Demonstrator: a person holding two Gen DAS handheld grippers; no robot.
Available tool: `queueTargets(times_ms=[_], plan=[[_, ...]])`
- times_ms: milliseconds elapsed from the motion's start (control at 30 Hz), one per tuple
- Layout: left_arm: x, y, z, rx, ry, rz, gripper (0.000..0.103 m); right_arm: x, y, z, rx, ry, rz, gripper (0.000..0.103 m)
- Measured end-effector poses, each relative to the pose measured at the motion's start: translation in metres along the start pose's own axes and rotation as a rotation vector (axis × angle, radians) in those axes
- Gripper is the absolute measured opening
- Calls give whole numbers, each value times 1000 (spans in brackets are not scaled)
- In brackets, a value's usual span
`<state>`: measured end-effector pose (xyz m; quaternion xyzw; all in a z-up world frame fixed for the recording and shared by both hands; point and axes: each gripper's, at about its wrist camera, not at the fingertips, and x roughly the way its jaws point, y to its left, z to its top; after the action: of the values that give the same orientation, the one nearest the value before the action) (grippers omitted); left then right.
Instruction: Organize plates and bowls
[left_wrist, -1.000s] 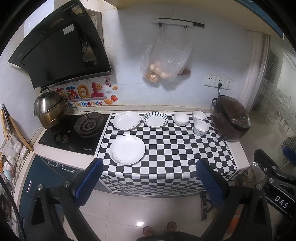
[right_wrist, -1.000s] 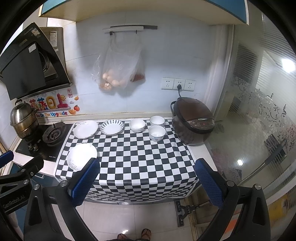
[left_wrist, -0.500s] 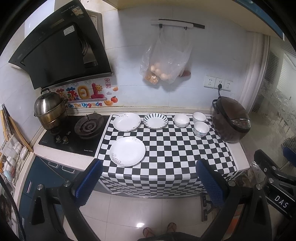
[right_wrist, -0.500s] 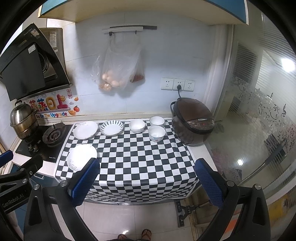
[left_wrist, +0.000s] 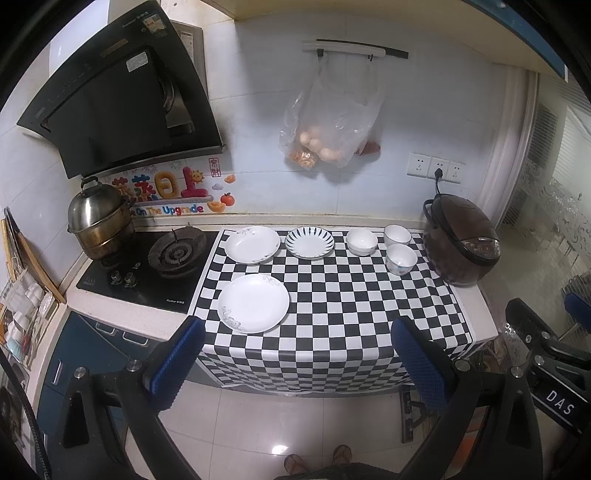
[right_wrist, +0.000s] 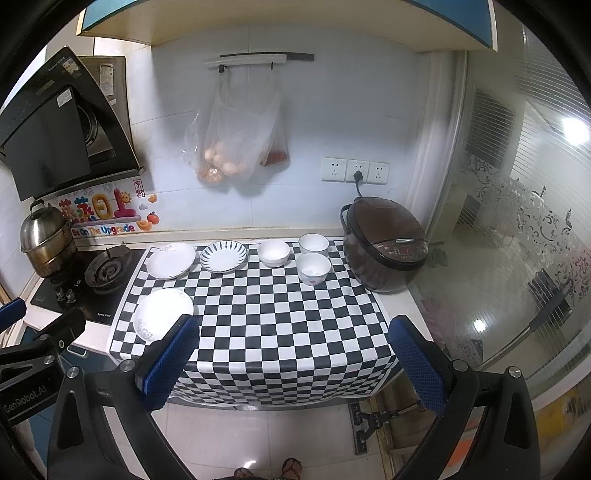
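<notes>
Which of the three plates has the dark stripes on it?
The striped plate, at the back between the white plate and a bowl. Both other plates, including the front plate, are mostly white.

Plates (left_wrist: 253, 302), bowls (left_wrist: 361, 241) on checkered cloth (left_wrist: 351, 306)

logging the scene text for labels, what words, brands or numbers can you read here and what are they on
"Be On The Upgrade": wall sticker behind the stove; the large characters above it I won't transcribe.
"GenRobot.AI": body of the left claw, seen from the right wrist.
"DAS": body of the right claw, seen from the left wrist.
Too small or blurred: range hood labels, stove brand, rice cooker panel.
</notes>
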<state>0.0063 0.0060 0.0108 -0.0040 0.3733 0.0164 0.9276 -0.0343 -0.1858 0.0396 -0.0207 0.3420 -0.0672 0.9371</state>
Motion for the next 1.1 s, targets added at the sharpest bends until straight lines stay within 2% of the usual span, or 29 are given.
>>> queueTargets(times_ms=[200, 300, 367, 467, 567, 733, 900, 1100], plan=[[9, -3, 9, -17, -16, 19, 103, 5, -2, 3, 12, -5, 4, 103], [24, 0, 7, -37, -27, 43, 103, 22, -4, 5, 3, -44, 28, 103], [45, 1, 9, -54, -15, 75, 103, 46, 1, 7, -51, -33, 61, 103], [73, 6, 5, -69, 8, 139, 103, 87, 6, 7, -92, 48, 144, 103], [115, 18, 4, -99, 74, 214, 103, 134, 17, 3, -109, 139, 241, 103], [175, 49, -5, -162, 185, 254, 103, 218, 51, -6, -129, 272, 374, 103], [239, 87, -8, -199, 273, 295, 103, 311, 89, -16, -95, 426, 429, 103], [336, 148, -8, -263, 417, 243, 103, 416, 140, -26, -51, 588, 441, 103]])
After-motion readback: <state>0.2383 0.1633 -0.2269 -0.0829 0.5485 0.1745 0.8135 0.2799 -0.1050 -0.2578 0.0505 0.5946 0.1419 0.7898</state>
